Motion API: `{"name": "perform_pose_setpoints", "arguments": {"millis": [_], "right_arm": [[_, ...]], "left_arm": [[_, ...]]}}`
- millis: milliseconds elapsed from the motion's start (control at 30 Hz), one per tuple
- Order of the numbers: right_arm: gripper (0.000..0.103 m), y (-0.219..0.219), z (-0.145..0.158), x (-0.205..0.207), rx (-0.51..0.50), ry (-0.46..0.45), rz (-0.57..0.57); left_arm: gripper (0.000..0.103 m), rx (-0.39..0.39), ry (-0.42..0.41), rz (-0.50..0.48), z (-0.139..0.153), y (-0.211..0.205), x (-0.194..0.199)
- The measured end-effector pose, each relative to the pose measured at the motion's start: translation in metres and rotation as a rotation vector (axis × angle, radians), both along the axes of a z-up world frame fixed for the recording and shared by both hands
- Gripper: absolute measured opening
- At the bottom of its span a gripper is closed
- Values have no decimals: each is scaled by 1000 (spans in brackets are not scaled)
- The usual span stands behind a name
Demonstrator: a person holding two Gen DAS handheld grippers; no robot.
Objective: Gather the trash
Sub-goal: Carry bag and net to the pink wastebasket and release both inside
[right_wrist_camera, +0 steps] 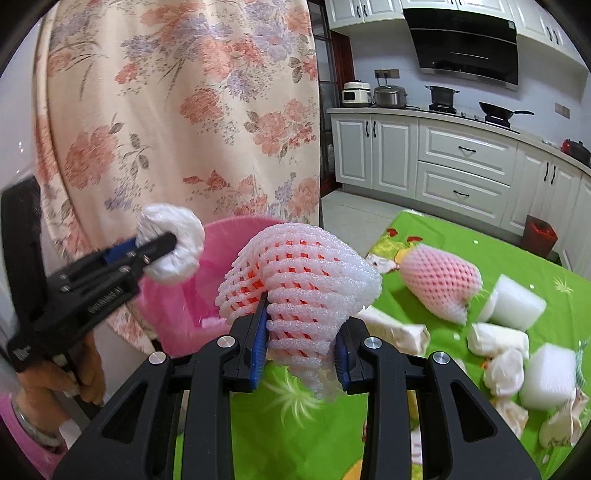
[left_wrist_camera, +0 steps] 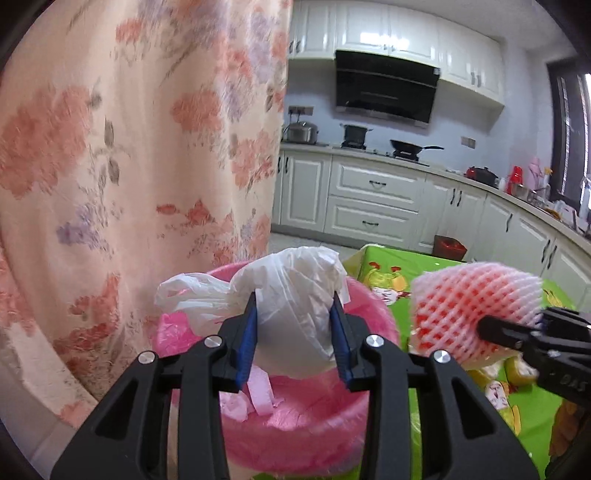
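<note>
Bright, even daylight; heavy fisheye, some motion blur.
Light enters from the window (left_wrist_camera: 576, 147) at far right, glare on the upper cabinets (left_wrist_camera: 373, 33). Shadows soft. Corners vignette black, counter lines bow. Floral curtain (left_wrist_camera: 110, 147) smeared in the left view; foam blocks (right_wrist_camera: 546, 376) at the right edge soft.

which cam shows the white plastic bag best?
Left wrist: the white plastic bag fills the centre, clamped in the left claw above the pink bin. Right wrist shows it only as a small bunched wad.
</note>
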State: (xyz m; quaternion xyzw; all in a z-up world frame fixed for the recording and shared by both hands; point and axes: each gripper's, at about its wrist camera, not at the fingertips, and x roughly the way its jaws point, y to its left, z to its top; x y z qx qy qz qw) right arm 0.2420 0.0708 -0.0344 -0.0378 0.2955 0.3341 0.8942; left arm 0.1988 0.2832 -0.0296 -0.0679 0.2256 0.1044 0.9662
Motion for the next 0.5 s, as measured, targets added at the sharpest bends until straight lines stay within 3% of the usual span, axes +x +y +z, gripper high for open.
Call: {"name": "perform_pose_setpoints", "arguments": {"millis": [233,333,433,500], "right_arm": [[31,27,6,13,-54,-36,-12],[31,38,3,18,-79,-40,-18],[31,50,0,21,-87,-35,-14],[31,60,-1,19,-101,-46,-3]], "left_arm": [[41,-17,68,36,-18,21,22],[55,-47,44,56,-17,26,17],[57,-64,42,53,-16,31,15],[64,-67,46,34,-15,32,15]]}}
